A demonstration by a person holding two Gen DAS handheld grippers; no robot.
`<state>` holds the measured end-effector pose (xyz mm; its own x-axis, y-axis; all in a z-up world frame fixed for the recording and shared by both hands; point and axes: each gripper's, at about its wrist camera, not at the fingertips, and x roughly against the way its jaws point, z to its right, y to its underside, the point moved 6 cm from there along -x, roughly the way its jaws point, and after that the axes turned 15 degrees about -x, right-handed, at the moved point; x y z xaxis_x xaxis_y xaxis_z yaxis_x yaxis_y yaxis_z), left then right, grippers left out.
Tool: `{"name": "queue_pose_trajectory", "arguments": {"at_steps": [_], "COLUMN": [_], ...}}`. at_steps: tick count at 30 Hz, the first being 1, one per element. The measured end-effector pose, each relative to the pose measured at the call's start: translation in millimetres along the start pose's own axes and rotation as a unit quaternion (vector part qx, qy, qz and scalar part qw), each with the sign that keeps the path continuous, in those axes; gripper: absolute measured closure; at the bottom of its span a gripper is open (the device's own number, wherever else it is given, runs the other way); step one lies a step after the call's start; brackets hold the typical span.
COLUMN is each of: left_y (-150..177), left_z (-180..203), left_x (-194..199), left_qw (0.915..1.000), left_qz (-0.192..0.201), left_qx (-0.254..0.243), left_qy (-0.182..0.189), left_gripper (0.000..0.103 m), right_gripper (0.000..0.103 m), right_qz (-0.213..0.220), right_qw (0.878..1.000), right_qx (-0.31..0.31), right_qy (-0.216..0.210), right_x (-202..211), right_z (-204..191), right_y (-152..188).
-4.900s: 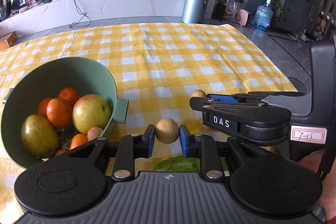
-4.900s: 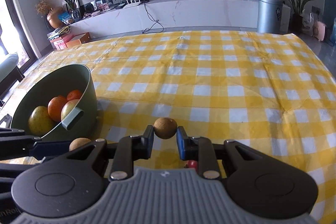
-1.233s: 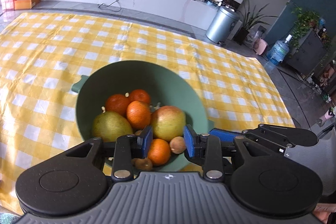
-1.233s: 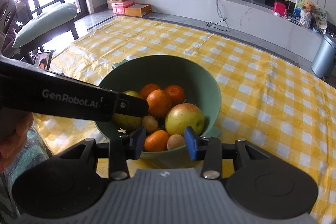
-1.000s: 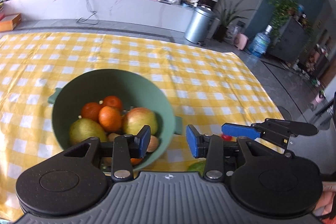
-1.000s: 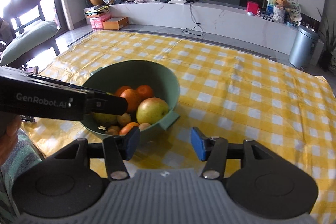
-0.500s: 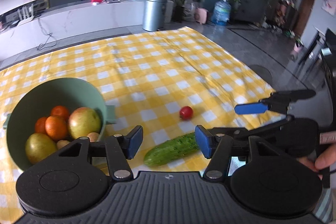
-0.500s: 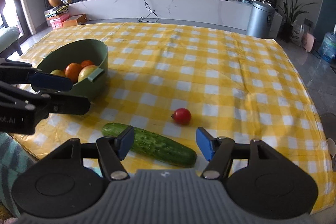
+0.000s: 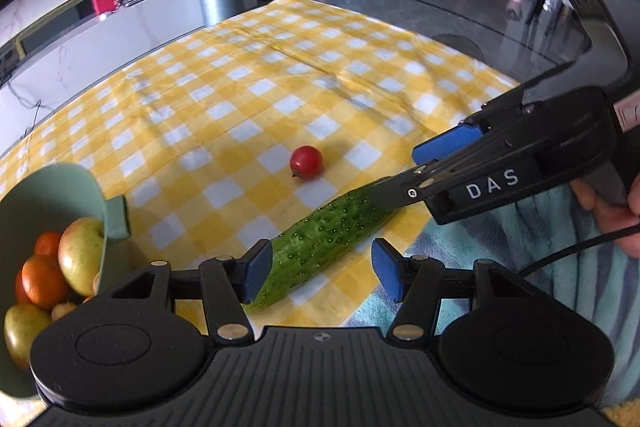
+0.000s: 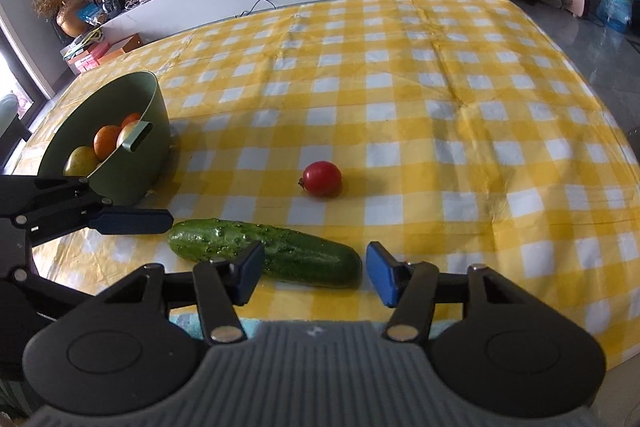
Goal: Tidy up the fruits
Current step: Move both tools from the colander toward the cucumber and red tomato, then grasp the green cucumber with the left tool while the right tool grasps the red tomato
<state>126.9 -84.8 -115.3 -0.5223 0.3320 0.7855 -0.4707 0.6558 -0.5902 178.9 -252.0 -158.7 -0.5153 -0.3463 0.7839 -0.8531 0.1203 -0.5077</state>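
Both claws gape wide and empty: left claw (image 9: 322, 273) and right claw (image 10: 314, 273) flank the cucumber (image 10: 266, 251).

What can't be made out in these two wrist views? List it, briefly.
- Cucumber: in the left wrist view its near end is behind the left gripper, its far end behind the right gripper.
- Bowl: cut off by the left edge there; lower fruit hidden.
- Bowl contents: in the right wrist view the bowl's wall hides most fruit.
- Cucumber: part hidden behind a right gripper finger.
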Motion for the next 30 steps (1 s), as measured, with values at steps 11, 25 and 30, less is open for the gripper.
{"name": "queue_pose_trajectory", "arguments": {"at_steps": [11,25,30], "left_y": [-11.8,-20.9,-21.1], "left_z": [5.8,4.9,-0.8], "left_x": [-32.4,-69.8,-70.1], "left_qw": [0.9966,0.984,0.9884], "left_qz": [-0.046,-0.099,-0.088], "left_qx": [-0.068,-0.132,-0.105], "left_qy": [-0.011,-0.067,-0.065], "left_gripper": [0.029,0.025,0.027], "right_gripper": [0.063,0.063,0.062], "right_qz": [-0.024,-0.027,-0.026], "right_qw": [0.997,0.993,0.993], "right_qx": [-0.072,-0.106,-0.107], "right_qy": [-0.018,-0.037,-0.035], "right_x": [-10.2,-13.8,-15.7], "right_z": [14.4,20.6,20.1], "right_y": [-4.4,-8.6,-9.6]}}
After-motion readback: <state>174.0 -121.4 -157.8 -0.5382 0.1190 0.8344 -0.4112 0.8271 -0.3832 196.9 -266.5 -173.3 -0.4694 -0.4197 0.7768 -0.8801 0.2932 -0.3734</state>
